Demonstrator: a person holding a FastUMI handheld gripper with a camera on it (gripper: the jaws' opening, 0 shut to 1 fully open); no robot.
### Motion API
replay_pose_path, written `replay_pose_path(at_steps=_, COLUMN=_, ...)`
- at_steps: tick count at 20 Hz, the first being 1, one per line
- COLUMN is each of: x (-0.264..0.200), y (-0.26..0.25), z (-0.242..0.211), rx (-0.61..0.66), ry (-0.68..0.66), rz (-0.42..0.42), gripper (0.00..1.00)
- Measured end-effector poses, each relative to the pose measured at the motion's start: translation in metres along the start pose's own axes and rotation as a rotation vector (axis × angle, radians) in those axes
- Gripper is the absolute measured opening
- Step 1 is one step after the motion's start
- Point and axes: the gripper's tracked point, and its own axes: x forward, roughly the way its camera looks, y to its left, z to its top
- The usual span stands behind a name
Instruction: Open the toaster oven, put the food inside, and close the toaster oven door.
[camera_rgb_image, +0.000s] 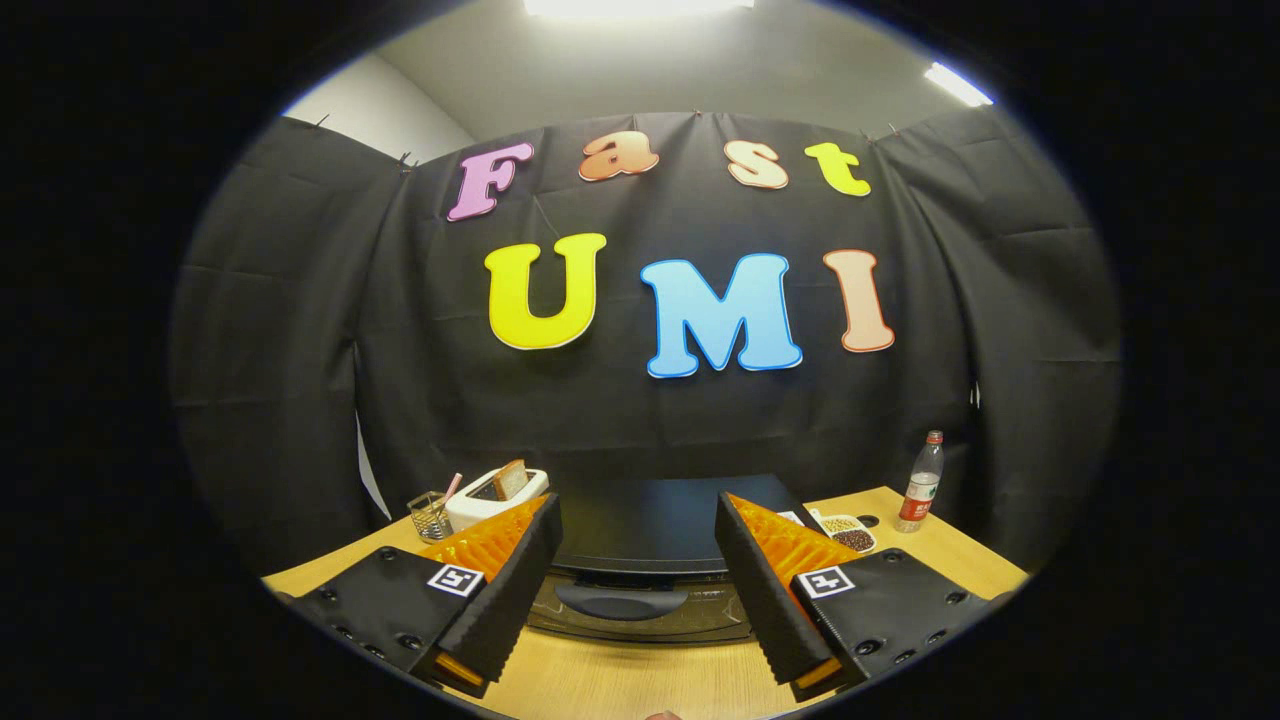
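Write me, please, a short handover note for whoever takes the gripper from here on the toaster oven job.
Gripper: open, holding nothing, fingers spread to either side of the toaster oven's front.
Toaster oven: black, on the wooden table, just ahead of the fingers; its door handle lies between them and the door looks shut.
Food: a divided dish sits right of the oven; a white toaster with a bread slice stands to its left.
Done: nothing yet.
Left: open the door, put the food inside, close the door.
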Motion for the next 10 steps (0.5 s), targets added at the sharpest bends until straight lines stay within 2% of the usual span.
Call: replay_pose_path(at_steps=10, x=0.038, y=0.006, z=-0.058, rx=-0.044, ry=0.106, rz=-0.01, gripper=0.98)
